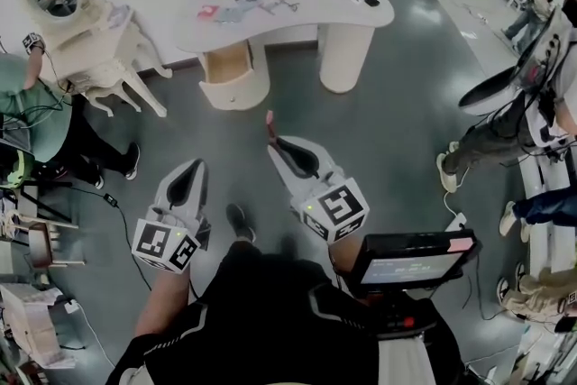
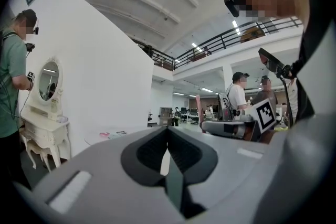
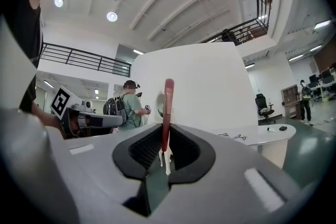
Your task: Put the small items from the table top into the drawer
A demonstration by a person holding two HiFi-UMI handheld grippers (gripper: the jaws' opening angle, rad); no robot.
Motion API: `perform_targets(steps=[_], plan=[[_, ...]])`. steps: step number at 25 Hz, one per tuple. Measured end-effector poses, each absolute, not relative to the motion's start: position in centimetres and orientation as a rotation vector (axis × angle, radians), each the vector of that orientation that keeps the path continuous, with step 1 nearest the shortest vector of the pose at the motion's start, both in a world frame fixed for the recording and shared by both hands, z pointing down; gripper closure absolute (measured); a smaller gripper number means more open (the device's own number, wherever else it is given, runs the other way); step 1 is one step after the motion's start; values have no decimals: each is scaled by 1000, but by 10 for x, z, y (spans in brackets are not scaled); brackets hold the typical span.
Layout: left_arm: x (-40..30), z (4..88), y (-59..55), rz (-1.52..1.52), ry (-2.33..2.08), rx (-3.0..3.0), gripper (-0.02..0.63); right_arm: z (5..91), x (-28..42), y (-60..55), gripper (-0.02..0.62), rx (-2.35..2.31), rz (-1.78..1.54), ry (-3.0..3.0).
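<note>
The white curved table [image 1: 297, 22] stands far ahead, across the grey floor. Small items lie on it: a pink piece [image 1: 207, 12], bluish pieces [image 1: 239, 10], a wiry thing [image 1: 281, 5] and two dark items [image 1: 371, 2]. Under its left end a wooden drawer [image 1: 227, 68] stands pulled out. My right gripper [image 1: 272, 140] is shut on a thin red stick [image 3: 167, 107] that pokes up past the jaws. My left gripper [image 1: 195, 165] hangs lower left, shut with nothing in it [image 2: 168, 129]. Both are well short of the table.
A white vanity with an oval mirror [image 1: 68, 13] stands at the far left, and a person in green [image 1: 22, 108] is beside it. Seated people [image 1: 505, 131] line the right side. A screen [image 1: 410, 261] hangs at my chest. Cables [image 1: 122, 212] run over the floor at left.
</note>
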State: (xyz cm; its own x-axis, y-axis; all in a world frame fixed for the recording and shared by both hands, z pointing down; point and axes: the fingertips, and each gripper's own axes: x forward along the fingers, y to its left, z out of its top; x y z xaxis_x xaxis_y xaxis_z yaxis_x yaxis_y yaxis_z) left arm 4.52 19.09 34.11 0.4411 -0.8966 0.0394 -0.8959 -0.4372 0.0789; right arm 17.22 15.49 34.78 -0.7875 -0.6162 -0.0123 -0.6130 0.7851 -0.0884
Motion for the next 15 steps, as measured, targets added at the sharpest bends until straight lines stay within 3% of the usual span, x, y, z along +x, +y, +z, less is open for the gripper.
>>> perform_targets(steps=[15], plan=[[-10, 348, 99, -95, -1520, 2641, 606, 345, 116, 78, 551, -1099, -94, 2958]])
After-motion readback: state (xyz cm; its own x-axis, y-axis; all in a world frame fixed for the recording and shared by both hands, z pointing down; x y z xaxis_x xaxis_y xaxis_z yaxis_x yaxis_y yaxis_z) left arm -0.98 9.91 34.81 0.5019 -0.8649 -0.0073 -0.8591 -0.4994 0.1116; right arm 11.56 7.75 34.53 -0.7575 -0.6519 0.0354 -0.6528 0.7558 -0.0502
